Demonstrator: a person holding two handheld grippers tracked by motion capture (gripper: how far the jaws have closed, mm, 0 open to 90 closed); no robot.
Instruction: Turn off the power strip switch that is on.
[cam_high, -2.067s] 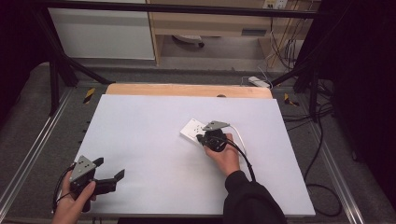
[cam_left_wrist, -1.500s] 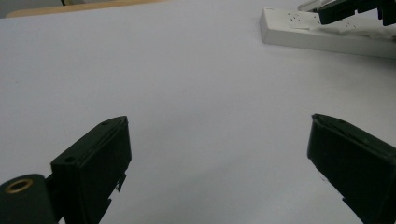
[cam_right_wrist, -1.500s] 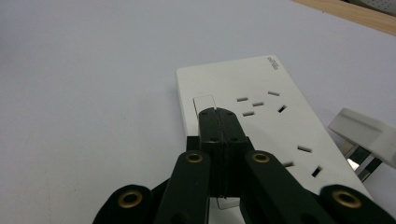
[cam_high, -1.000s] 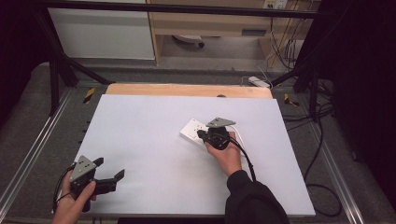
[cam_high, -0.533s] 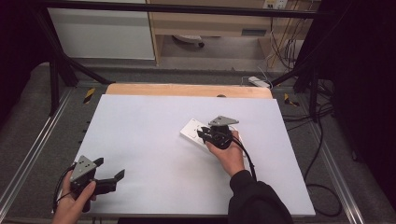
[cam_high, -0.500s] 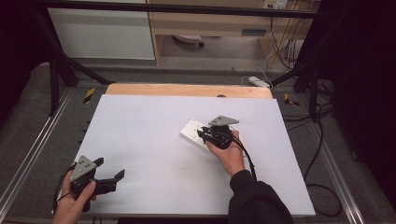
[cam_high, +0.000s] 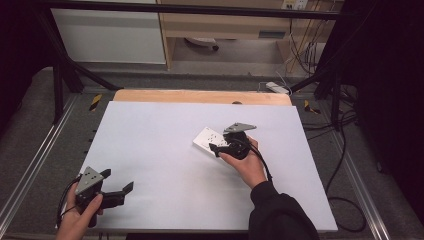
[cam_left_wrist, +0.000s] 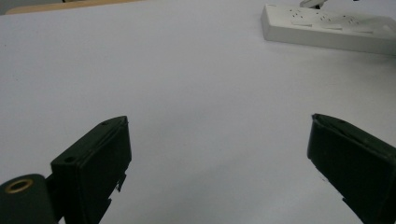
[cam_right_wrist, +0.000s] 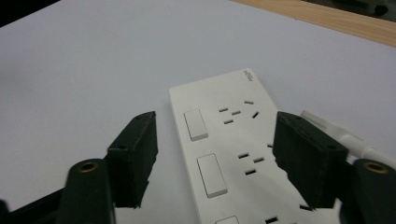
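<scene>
White table (cam_high: 150, 135), grey floor (cam_high: 30, 150), wooden shelf (cam_high: 225, 25), black frame (cam_high: 60, 75)

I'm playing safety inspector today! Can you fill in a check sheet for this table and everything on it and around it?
Surface: white tabletop, flat, with a wooden strip along its far edge.
Job's things: white power strip lying flat, with rocker switches beside its socket holes; nothing plugged in where visible.
Clutter: nothing seen on the tabletop.
Grippers: right hand-held gripper over the power strip, jaws just been opening, standing either side of it without pressing. Left hand-held gripper at the near left corner, jaws wide, nothing between them.
Cables: strip's white cord; black cables on the floor at right.
Surroundings: white cabinet, wooden shelf unit, black frame legs.
</scene>
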